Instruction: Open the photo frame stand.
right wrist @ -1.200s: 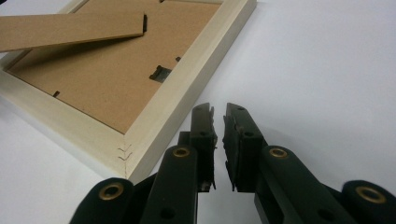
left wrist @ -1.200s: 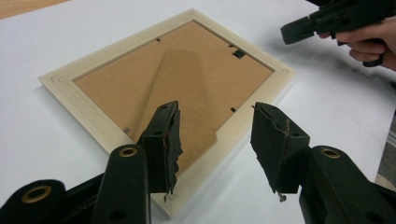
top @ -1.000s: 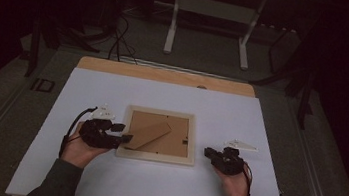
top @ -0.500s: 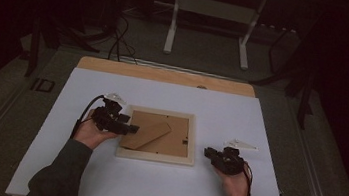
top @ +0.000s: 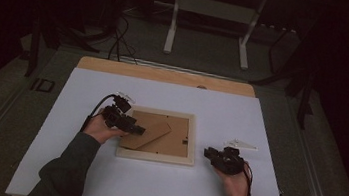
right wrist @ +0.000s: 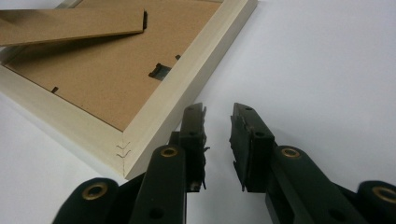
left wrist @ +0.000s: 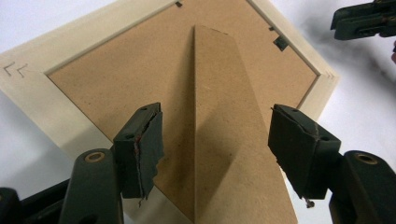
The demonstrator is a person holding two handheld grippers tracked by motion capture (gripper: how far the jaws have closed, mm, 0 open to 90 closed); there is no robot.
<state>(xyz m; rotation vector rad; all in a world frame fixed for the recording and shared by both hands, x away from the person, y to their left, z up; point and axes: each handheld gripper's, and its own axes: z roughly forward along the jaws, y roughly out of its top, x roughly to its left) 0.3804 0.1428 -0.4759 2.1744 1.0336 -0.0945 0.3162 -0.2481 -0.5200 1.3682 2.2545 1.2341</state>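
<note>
In the high view a pale wooden picture frame (top: 157, 136) lies face down on the white table sheet (top: 270, 120), its brown backing board up and its cardboard easel stand (top: 146, 135) running as a long strip from the frame's near-left corner toward its middle. The left gripper (top: 134, 127) sits over the frame's left edge, its tips above the stand's near end; the right gripper (top: 210, 154) rests on the sheet just off the frame's right side, apart from it. So the left hand is plainly the nearer one to the stand. In the left gripper view the stand (left wrist: 233, 135) runs straight away from the camera, its long axis in line with the gripper, lying between the two black pads (left wrist: 140, 149); the jaws have just been opening and stand wide, with clear gaps on both sides, so nothing is gripped. The stand looks lifted off the backing board (left wrist: 140, 74) along one edge, casting a shadow. I judge that the coming move turns on this: the strip is already straddled across its width, so a squeeze would take it by its long edges. In the right gripper view the right gripper (right wrist: 217, 140) points past the frame's near corner (right wrist: 140, 140); its jaws have just been opening a little, stand narrowly parted, and hold nothing, the left one just beside the frame's wooden edge.
</note>
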